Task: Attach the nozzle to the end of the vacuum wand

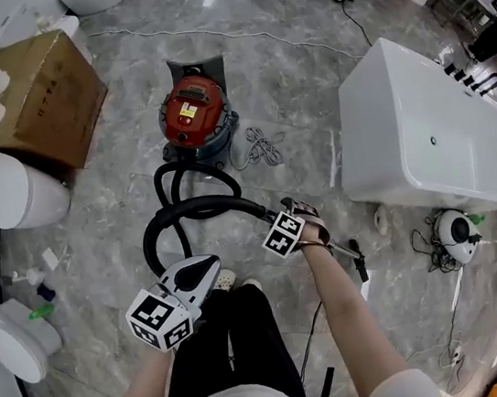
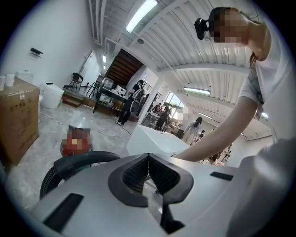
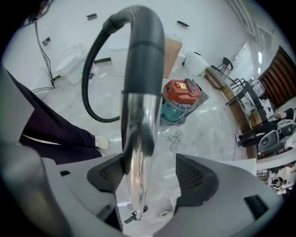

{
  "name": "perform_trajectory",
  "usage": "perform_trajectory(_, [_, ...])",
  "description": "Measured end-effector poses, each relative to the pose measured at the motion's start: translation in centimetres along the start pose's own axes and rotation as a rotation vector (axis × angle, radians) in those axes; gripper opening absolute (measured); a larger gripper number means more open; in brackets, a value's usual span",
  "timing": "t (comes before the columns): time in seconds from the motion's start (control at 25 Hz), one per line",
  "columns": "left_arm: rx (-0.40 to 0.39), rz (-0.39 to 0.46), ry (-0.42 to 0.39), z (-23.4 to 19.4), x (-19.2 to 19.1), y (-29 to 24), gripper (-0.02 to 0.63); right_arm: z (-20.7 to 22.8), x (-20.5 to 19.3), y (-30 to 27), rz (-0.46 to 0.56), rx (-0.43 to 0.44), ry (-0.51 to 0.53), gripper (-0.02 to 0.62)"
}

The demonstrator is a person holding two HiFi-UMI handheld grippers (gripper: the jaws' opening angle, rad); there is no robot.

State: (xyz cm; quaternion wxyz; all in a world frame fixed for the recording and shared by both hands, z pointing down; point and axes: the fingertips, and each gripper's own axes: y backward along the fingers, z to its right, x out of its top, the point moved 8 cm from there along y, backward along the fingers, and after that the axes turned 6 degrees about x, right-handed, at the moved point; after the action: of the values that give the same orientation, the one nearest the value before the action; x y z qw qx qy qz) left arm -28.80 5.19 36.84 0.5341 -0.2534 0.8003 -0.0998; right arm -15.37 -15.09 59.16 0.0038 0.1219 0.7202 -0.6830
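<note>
**Q:** So where's the wand sitting relative to the two tongs right now?

**A:** Pretty much inside the right tongs (image 3: 151,177). They're spread wide and pointing steeply down at the floor (image 1: 298,93). The chrome wand (image 3: 138,139) runs down between the pads, hugging the left pad with a clear gap to the other one, so nothing is clamping it. At its top it bends into the dark hose (image 1: 190,209), which loops back to the red vacuum cleaner (image 1: 191,111). The left tongs (image 2: 148,169) are closed tight with nothing in them, held lower and to the left, well apart from the wand. I honestly can't pick out the nozzle for sure.

**Q:** How much room is there to move around?

**A:** Decent. There's open floor ahead, between the vacuum cleaner and the white tub (image 1: 423,130). The tub's near edge is the closest big obstacle on the right-hand side. A cardboard box (image 1: 30,96) sits far left, well clear. A loose cable (image 1: 262,149) lies just beside the vacuum cleaner, and the hose loop curls on the floor right in front of the person's legs (image 1: 242,342).
</note>
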Motion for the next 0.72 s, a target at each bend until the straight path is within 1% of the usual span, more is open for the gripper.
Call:
perform_trajectory(0.08, [0.010, 0.000, 0.007, -0.4, -0.2, -0.2, 0.011, 1.1, 0.9, 0.1, 0.047, 0.021, -0.007, 0.321])
perform_trajectory(0.16, [0.016, 0.001, 0.030, -0.5, -0.6, -0.2, 0.011, 2.5, 1.5, 0.5, 0.087, 0.028, -0.056, 0.321])
perform_trajectory(0.36, [0.020, -0.002, 0.049, -1.1, -1.1, -0.3, 0.011, 5.1, 2.0, 1.6, 0.121, -0.010, -0.158, 0.321])
perform_trajectory(0.52, [0.029, -0.004, 0.075, -2.0, -1.5, 0.3, 0.011, 4.7, 1.3, 2.1, 0.122, -0.017, -0.198, 0.319])
perform_trajectory(0.6, [0.034, -0.003, 0.073, -2.2, -1.5, 0.6, 0.010, 4.3, 0.8, 2.4, 0.134, -0.023, -0.234, 0.319])
perform_trajectory(0.64, [0.037, -0.001, 0.067, -2.3, -1.4, 0.8, 0.011, 4.2, 0.7, 2.9, 0.156, -0.033, -0.264, 0.319])
perform_trajectory(0.72, [0.039, 0.002, 0.056, -2.4, -1.4, 1.0, 0.011, 3.8, 0.6, 4.5, 0.232, -0.051, -0.345, 0.318])
